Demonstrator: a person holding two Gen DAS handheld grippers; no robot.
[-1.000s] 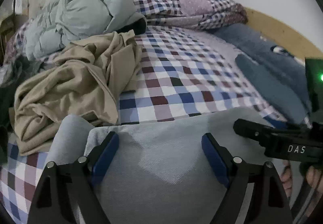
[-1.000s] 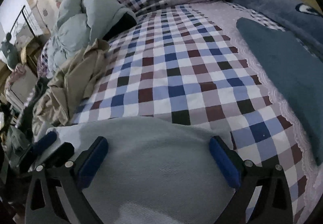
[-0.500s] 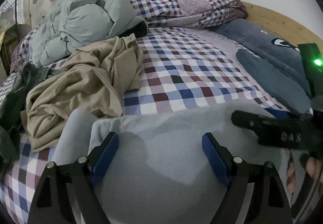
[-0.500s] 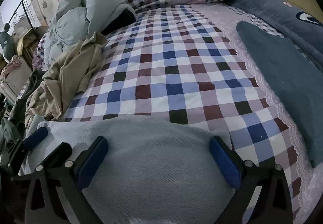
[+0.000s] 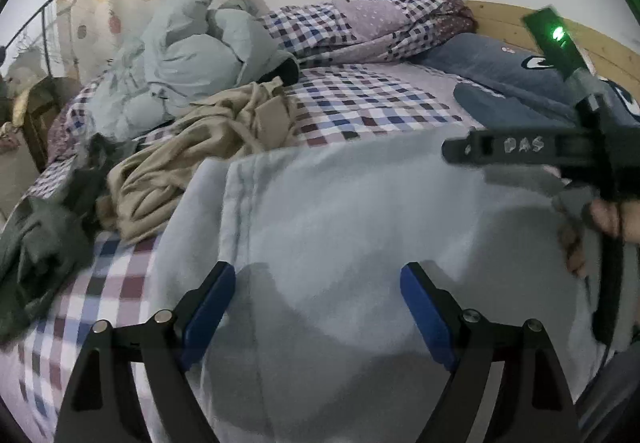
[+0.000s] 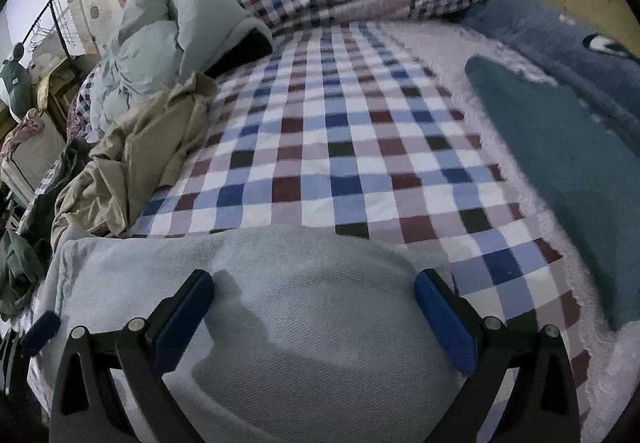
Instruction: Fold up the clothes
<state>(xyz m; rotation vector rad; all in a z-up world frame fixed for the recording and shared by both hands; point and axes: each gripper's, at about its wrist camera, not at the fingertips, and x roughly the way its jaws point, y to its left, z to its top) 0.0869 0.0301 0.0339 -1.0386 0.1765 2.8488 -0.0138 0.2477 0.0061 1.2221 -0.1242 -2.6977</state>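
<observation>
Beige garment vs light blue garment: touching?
Touching. Left wrist view: the beige garment lies against the light blue garment's left edge, no sheet visible between.

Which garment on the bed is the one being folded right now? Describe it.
On the checked bed sheet, look at the near edge, under both grippers. The pale blue-grey garment lies spread flat there. The beige garment and mint padded jacket farther left are crumpled heaps.

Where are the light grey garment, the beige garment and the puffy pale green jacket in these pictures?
light grey garment [image 6: 320, 323]: right wrist view, flat middle.
beige garment [image 5: 192, 159]: left wrist view, crumpled middle.
puffy pale green jacket [image 5: 192, 59]: left wrist view, bulging front.
</observation>
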